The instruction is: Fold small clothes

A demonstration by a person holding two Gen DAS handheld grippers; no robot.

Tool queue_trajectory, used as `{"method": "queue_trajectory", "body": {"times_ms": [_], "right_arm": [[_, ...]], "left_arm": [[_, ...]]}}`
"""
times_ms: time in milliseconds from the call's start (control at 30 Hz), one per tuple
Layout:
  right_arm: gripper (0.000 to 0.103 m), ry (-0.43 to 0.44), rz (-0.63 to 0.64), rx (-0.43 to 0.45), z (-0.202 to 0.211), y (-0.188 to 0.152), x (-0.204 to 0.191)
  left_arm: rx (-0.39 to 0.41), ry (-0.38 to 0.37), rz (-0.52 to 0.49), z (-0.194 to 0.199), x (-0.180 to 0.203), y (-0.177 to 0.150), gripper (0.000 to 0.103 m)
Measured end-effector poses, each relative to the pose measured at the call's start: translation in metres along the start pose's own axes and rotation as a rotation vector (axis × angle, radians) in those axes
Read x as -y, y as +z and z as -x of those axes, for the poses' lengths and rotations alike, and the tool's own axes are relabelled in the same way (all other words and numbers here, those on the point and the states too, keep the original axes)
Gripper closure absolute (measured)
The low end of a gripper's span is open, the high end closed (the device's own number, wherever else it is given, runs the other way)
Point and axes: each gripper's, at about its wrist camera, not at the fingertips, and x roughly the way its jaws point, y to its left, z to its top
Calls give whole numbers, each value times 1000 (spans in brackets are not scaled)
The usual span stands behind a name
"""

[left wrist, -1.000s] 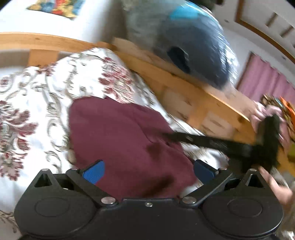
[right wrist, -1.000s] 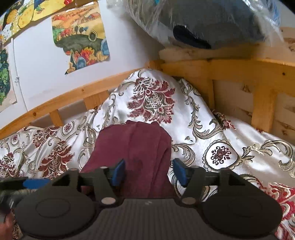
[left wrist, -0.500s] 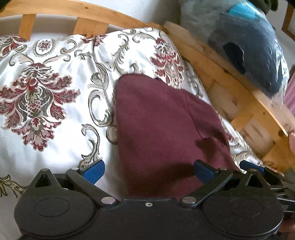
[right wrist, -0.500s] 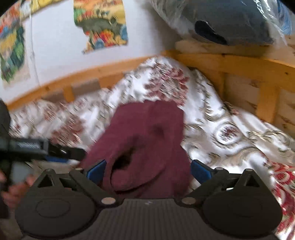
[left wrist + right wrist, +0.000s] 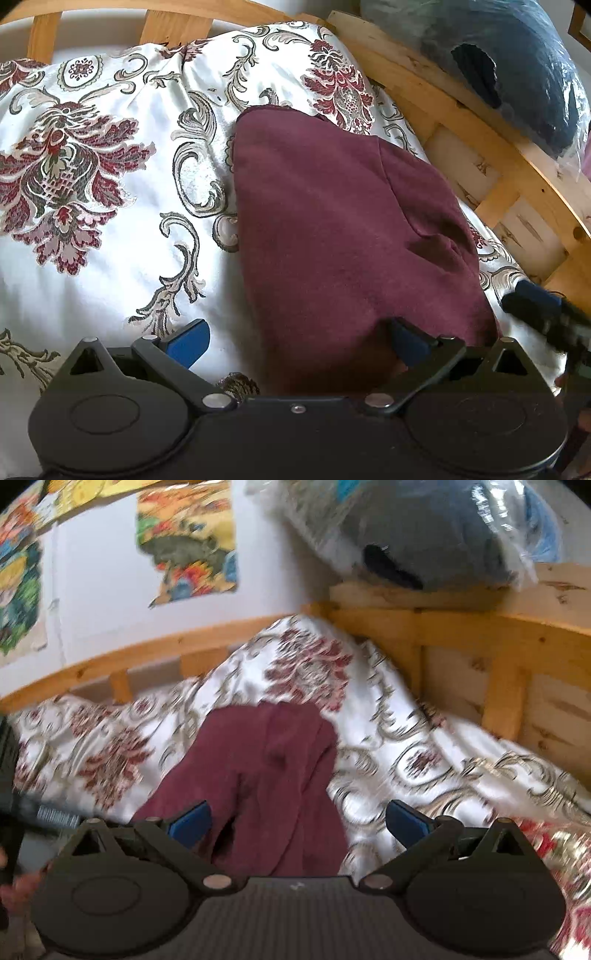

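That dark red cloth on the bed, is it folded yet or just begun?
Partly done: the maroon garment lies on the floral bedspread doubled into a narrow shape, one layer overlapping along its right side. Nothing is in hand: the left gripper and right gripper both have open jaws over its near end. Left: probably another fold, then smoothing.
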Motion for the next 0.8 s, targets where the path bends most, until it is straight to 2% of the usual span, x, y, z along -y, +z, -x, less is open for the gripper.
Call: {"method": "queue_trajectory", "body": {"times_ms": [133, 267, 400, 467, 567, 633, 700, 800], "right_arm": [[1, 2, -82, 25, -20, 22, 10], [19, 14, -63, 24, -51, 44, 8], [37, -12, 43, -22, -86, 58, -4], [43, -11, 63, -48, -98, 60, -7], [45, 26, 16, -63, -107, 59, -4], [56, 17, 13, -55, -108, 56, -4], [91, 7, 37, -39, -107, 53, -6], [94, 43, 63, -14, -105, 58, -8]], "left_arm": [[-1, 2, 2, -1, 0, -1, 1], [3, -4, -7, -2, -1, -1, 0], [-5, -15, 15, -5, -5, -2, 0], [-5, -16, 18, -5, -5, -2, 0], [-3, -18, 16, -6, -5, -3, 0], [-1, -20, 16, -6, -5, -3, 0], [2, -21, 15, -6, -5, -4, 0], [9, -25, 9, -5, -5, -4, 0]]}}
